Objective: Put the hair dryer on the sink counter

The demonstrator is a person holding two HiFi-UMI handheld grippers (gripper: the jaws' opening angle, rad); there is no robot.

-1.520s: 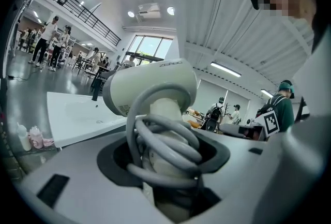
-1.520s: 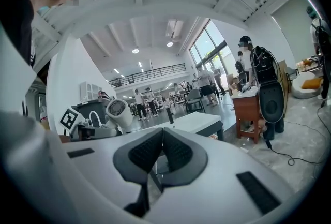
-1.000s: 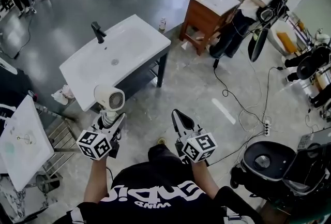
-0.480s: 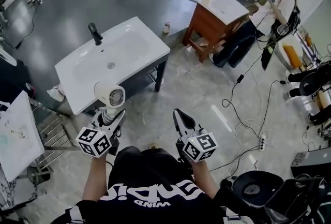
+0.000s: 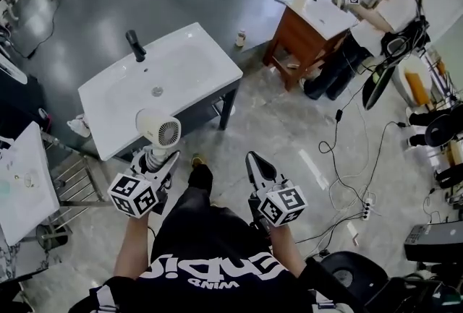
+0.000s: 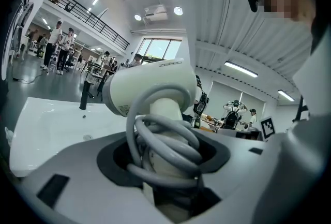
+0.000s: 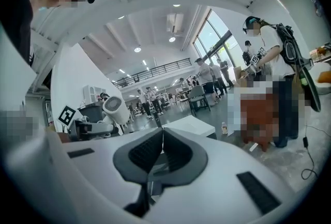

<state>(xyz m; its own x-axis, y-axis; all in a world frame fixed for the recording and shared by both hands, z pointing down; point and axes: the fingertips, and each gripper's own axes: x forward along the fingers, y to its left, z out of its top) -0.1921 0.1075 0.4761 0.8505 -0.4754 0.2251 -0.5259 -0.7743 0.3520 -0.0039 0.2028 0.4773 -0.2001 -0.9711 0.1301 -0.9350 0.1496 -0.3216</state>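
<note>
L gripper (image 5: 155, 162): jaws standing fairly wide, clamping the hair dryer's handle w/ cord wound round it.
R gripper (image 5: 252, 158): jaws sitting together, carrying nothing.
Hair dryer (image 5: 160, 129): white, round grille, riding upright in L grip, near counter's front edge, not set down yet.
Handling: prob. light, rigid, smooth plastic; cord (image 6: 164, 141) adding bite. Handle looking like best hold.
Sink counter (image 5: 199, 51): white, black faucet (image 5: 134, 45) standing at its far side.

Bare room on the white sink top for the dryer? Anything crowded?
Sink counter is bare: the basin around the drain and the rim on the side away from the faucet are free. Only the faucet edge is taken. Hair dryer sits in the left tongs.
</note>
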